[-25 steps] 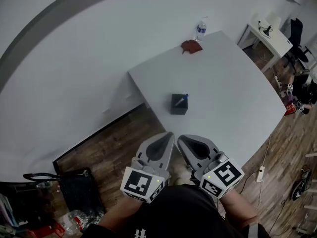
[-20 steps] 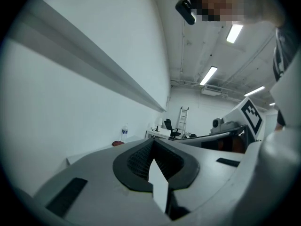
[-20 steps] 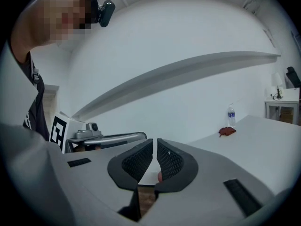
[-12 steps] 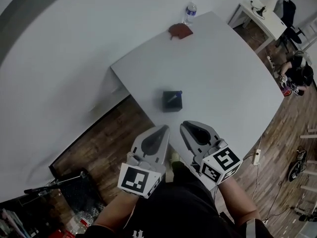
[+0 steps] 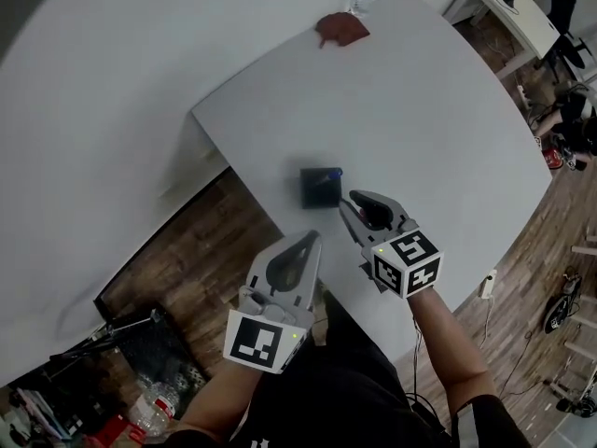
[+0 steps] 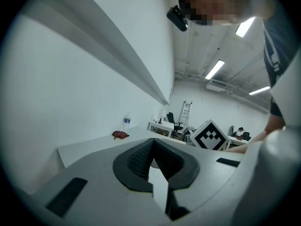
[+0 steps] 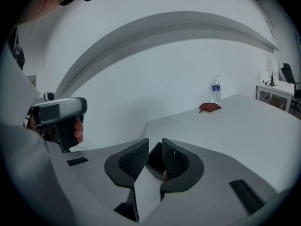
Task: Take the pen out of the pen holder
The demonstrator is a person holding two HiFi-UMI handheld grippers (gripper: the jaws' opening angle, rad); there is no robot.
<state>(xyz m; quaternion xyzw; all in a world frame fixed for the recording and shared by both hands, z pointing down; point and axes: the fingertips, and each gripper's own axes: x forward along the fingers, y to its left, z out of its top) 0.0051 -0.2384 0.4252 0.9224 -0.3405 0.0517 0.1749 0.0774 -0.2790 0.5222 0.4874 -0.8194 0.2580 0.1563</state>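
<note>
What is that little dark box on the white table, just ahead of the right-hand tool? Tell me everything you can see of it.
The pen holder is a small, dark, square-sided box with an open top. It is too blurred to tell its material. It stands upright on the white table, near the edge closest to the person. A blue-tipped pen leans in one corner. The right hand-held gripper is just short of it, jaws slightly apart, apparently not touching.
</note>
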